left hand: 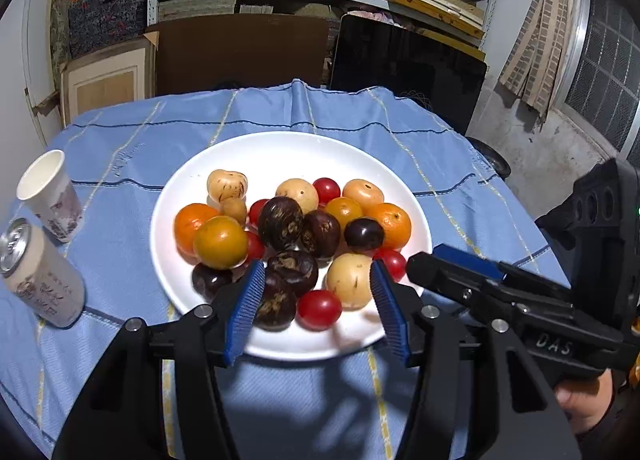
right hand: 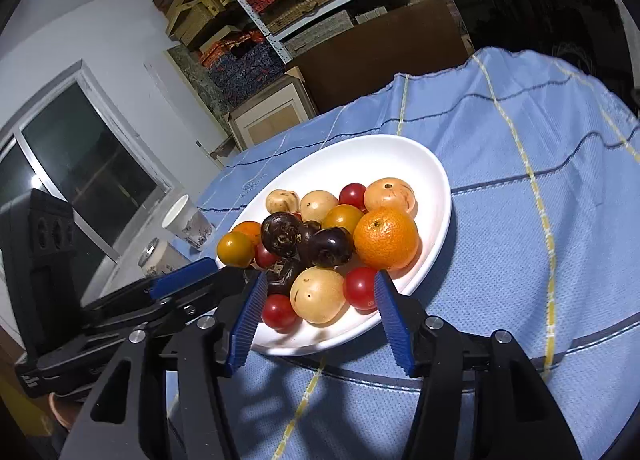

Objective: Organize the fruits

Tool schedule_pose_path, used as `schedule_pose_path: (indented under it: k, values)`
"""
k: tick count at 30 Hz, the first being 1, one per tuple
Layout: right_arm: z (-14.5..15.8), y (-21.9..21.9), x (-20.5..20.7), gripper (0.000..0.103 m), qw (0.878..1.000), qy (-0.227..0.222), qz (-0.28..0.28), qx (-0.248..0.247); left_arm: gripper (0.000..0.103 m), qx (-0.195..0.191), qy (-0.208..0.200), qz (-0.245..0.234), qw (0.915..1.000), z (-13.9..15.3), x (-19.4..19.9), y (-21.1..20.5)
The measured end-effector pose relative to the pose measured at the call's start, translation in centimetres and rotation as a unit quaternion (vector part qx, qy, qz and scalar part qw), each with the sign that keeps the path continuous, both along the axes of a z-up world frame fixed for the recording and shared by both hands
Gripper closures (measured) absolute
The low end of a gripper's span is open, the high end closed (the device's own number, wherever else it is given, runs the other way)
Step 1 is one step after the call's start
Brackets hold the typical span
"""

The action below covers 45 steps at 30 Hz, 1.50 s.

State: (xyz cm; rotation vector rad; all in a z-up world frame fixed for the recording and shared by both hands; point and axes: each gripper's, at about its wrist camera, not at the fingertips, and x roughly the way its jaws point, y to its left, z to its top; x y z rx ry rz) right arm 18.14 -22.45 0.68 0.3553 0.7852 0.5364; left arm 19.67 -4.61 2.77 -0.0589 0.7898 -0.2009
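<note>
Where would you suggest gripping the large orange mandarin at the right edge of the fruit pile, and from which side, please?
Probably from above, across the widest part of the mandarin, with the right gripper, whose jaws are open and empty. Its top and outer side stand clear, facing bare white plate. Its inner side is crowded by a dark fruit, so slip that finger in carefully.

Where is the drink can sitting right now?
In the left wrist view the drink can stands at the far left on the blue tablecloth, just in front of the paper cup, left of the white plate.
</note>
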Motion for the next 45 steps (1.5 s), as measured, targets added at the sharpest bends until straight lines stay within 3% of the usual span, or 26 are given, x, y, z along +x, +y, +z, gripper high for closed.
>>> schedule_pose_path:
  k: [6,10,13,18,22,33,45]
  values:
    - [1.0,0.8,-2.0,0.028,0.999,-0.009,-0.013,-0.044,0.042,0.004,0.007,0.014,0.9999,-0.4,-2.4,1.4]
    - [0.9,1.4,-4.3,0.027,0.996,-0.006,-0.023,-0.085,0.041,0.014,0.008,0.023,0.9996,-0.6,-4.5,2.1]
    - [0.8,2.1,-6.6,0.025,0.994,-0.005,-0.019,-0.111,0.03,0.021,0.006,0.029,0.9993,-0.8,-6.7,2.6]
    - [0.7,3.3,-9.7,0.021,0.988,-0.017,-0.016,-0.152,0.022,0.046,-0.002,0.046,0.9979,-1.0,-9.7,3.3]
    - [0.5,3.5,-11.1,0.014,0.987,-0.014,-0.024,-0.16,0.014,0.044,0.003,0.055,0.9976,-1.1,-10.9,4.1]
    - [0.1,3.8,-12.7,0.01,0.983,-0.009,-0.031,-0.181,0.007,0.049,0.018,0.063,0.9967,-2.0,-12.1,4.6]
    - [-0.6,3.4,-13.0,0.007,0.982,-0.002,-0.045,-0.186,0.006,0.038,0.026,0.069,0.9966,-2.8,-12.8,4.8]
